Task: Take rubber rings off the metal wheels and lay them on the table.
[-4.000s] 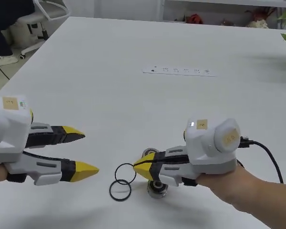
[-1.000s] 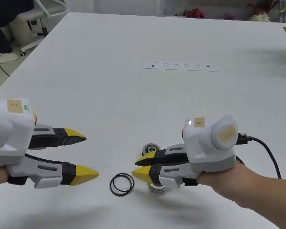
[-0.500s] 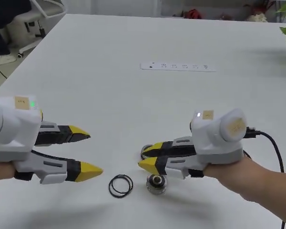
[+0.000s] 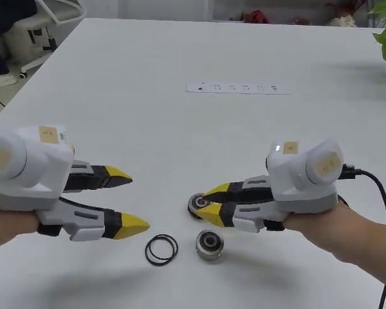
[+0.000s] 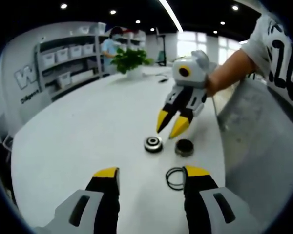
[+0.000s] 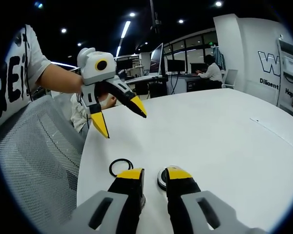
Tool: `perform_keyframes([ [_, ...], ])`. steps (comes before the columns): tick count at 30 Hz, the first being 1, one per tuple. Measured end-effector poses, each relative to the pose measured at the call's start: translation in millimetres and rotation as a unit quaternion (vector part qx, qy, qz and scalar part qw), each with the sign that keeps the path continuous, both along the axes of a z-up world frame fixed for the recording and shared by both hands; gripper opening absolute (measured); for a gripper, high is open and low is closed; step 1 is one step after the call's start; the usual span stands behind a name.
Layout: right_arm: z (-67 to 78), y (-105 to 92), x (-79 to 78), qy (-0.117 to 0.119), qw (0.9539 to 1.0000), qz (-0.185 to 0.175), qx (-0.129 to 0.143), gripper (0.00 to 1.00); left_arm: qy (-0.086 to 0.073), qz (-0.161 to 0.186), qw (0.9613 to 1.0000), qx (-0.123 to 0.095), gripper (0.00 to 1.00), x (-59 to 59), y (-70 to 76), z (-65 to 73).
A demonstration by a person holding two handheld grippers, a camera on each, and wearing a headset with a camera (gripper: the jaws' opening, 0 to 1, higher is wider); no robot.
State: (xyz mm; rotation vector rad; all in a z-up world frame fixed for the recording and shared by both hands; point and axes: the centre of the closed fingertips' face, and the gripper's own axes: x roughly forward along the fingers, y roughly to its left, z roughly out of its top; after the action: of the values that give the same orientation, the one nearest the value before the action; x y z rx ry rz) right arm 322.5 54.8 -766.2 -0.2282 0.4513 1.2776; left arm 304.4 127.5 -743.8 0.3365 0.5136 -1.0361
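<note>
Two black rubber rings (image 4: 161,249) lie overlapped on the table (image 4: 180,129), lower centre of the head view, just left of a bare-looking metal wheel (image 4: 209,244). The second wheel (image 4: 198,204), just above, looks dark-rimmed (probably wearing a ring). The left gripper (image 4: 134,201) gapes wide, empty. The right gripper (image 4: 209,203) is narrow and empty, its tips beside that wheel. A ring should be light and stretchy, so pinch its outer edge.
</note>
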Motion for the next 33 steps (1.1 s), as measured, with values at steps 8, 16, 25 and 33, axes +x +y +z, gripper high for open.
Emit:
perform_keyframes([
  [8,-2.6,-10.8,9.6,-0.007,0.9999,-0.013,-0.005,0.16,0.001,-0.004,1.0,-0.002,0.53,7.1,-8.1,-2.1],
  [16,-9.7,-19.5,15.4,-0.008,0.9997,-0.019,-0.014,0.17,0.003,-0.009,0.9999,-0.005,0.52,12.0,-16.4,-4.0],
  [25,-16.0,-24.5,18.6,-0.007,0.9995,-0.024,-0.022,0.18,0.009,-0.008,0.9998,-0.013,0.52,16.7,-25.6,-8.0],
  [33,-19.9,-26.5,19.5,-0.005,0.9993,-0.026,-0.025,0.18,0.016,-0.005,0.9996,-0.023,0.51,21.1,-32.5,-9.7],
])
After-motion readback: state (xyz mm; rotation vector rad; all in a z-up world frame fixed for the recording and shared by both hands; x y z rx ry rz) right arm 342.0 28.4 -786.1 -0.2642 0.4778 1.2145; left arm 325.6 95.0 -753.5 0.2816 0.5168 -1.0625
